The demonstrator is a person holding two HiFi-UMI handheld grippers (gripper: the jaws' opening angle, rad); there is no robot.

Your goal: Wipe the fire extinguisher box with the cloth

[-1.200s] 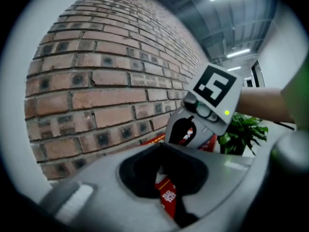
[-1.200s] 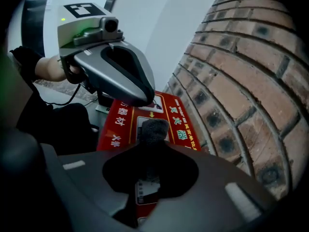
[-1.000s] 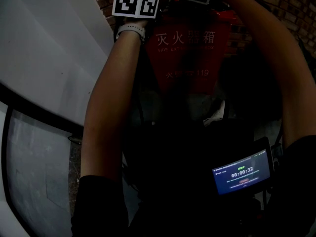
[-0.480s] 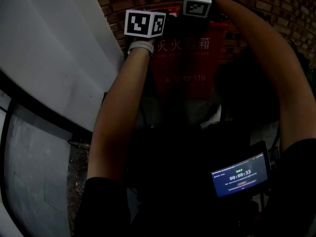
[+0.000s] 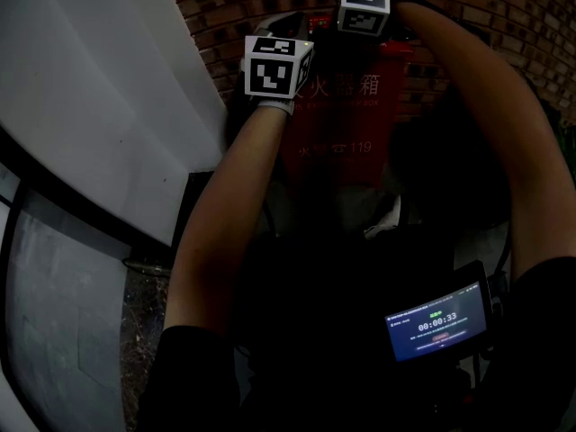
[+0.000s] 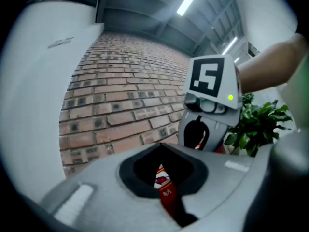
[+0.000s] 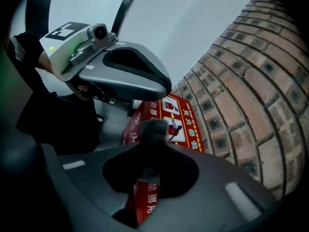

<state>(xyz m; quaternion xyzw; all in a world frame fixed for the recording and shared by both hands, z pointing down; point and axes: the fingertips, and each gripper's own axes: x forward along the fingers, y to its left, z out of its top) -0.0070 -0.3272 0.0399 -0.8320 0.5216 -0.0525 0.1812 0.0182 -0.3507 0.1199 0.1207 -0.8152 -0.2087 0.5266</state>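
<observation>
Grey cloth [image 7: 154,127] clamped in right claw [image 7: 152,146], over red box [image 7: 182,119]; left claw [image 6: 161,147] closed.

I see the fire extinguisher box [image 5: 346,124] backed against the brick wall [image 5: 229,7], both grippers over its top. My left gripper [image 6: 161,164] sits left of my right gripper [image 7: 145,164], with the cloth [image 7: 153,129] between the right one's jaws.
</observation>
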